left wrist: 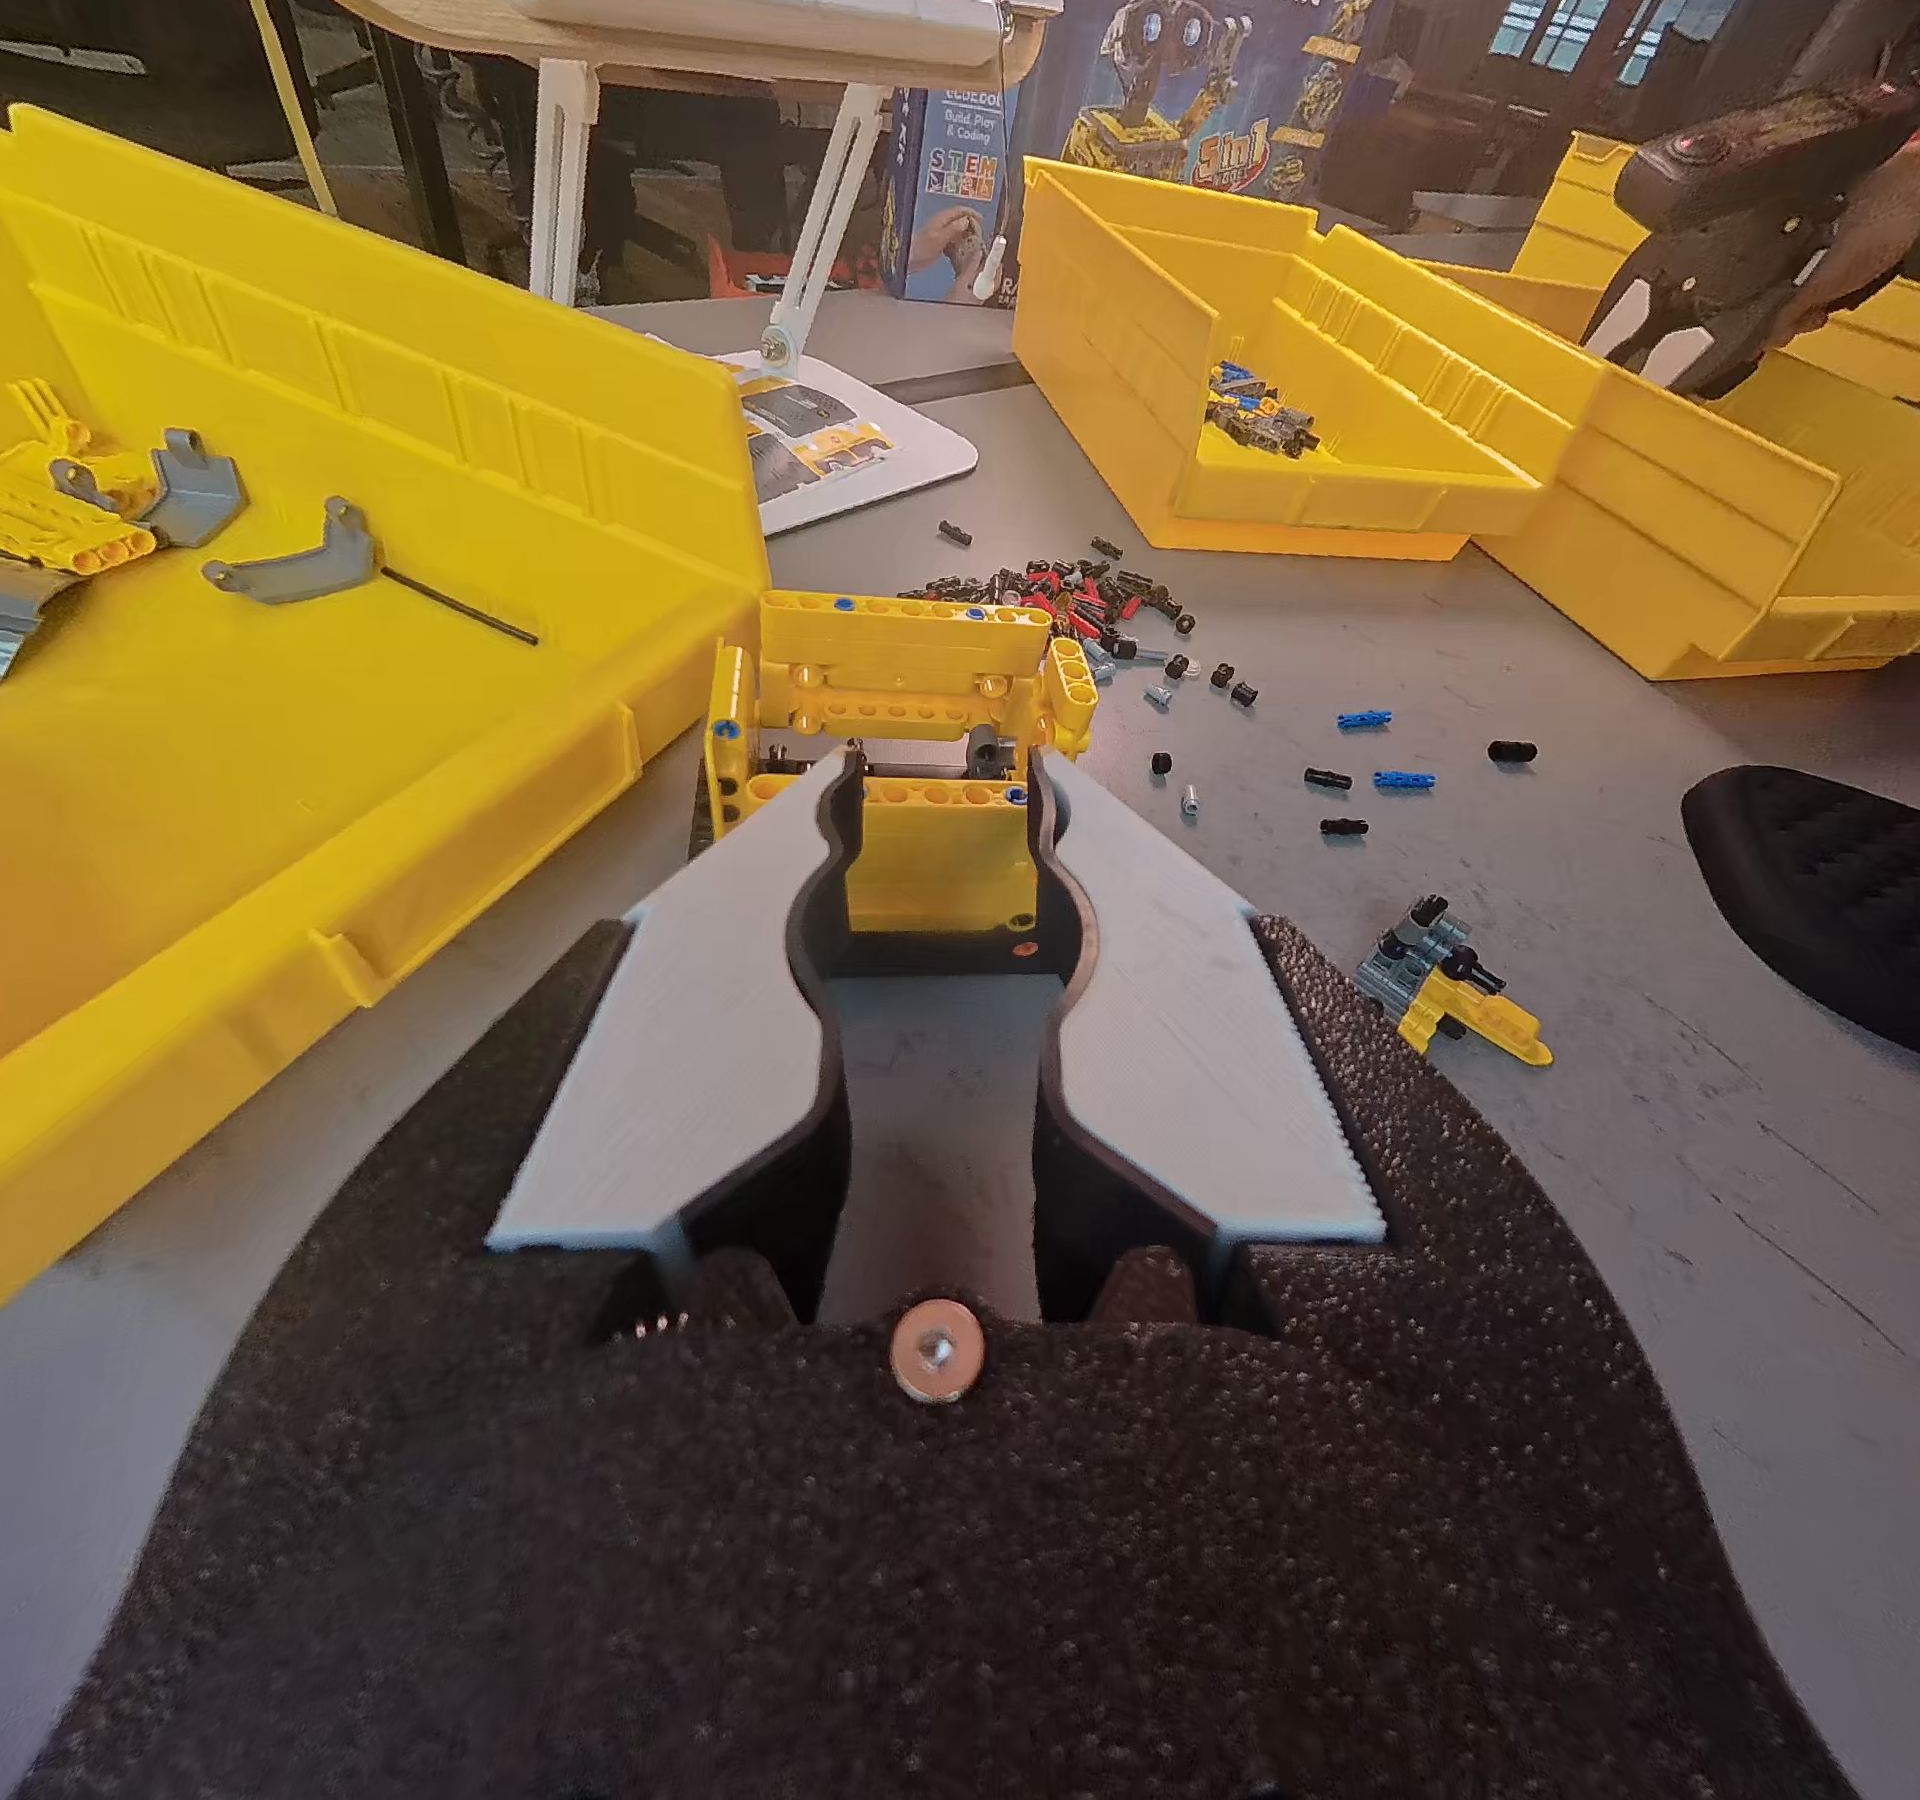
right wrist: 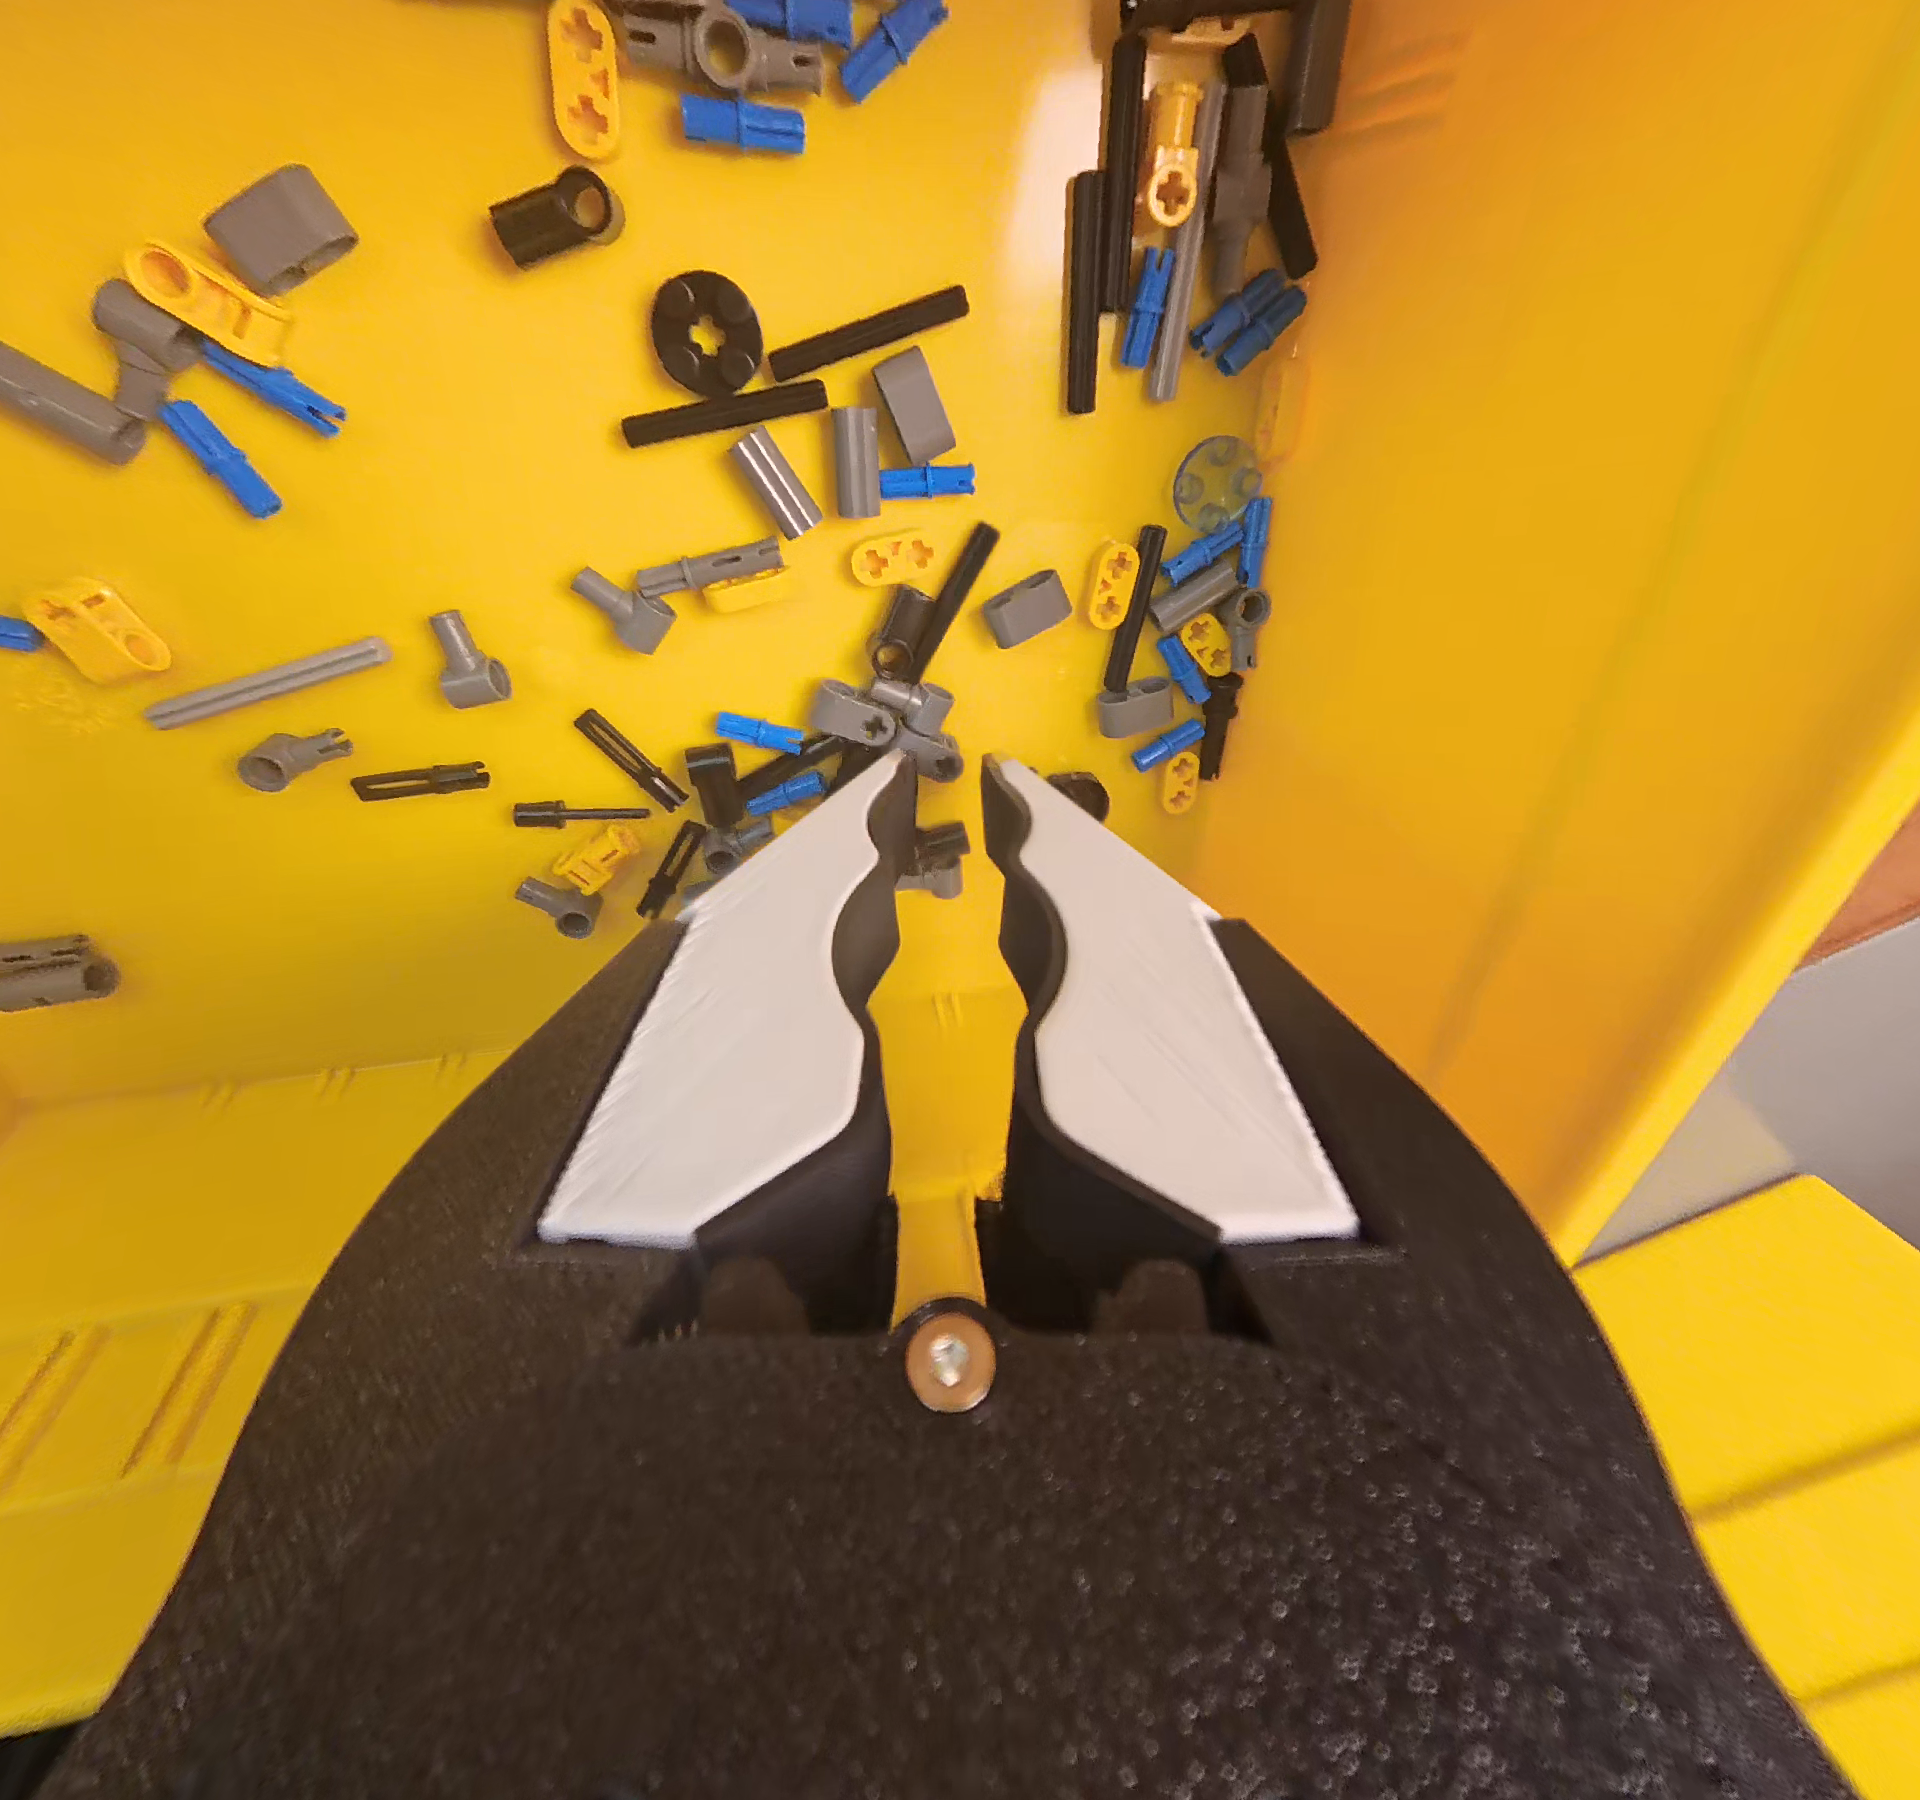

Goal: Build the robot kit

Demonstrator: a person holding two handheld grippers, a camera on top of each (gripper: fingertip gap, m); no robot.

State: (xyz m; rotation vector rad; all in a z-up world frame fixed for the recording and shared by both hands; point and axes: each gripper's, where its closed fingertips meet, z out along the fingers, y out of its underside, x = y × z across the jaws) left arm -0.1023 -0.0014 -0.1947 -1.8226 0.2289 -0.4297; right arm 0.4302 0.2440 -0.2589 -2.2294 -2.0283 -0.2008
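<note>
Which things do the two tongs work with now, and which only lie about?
In use: left tongs shut on the yellow model; right tongs open over grey connectors in the parts bin.
Lying about: loose pins on the table, kit box, big bin.

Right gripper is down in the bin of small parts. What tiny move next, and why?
Probably ease the right gripper slightly forward, then close. Its jaws stand narrowly apart, and the grey connector cluster lies just past the tips on the yellow bin floor, not yet between them. The left gripper is shut on the yellow model.
</note>
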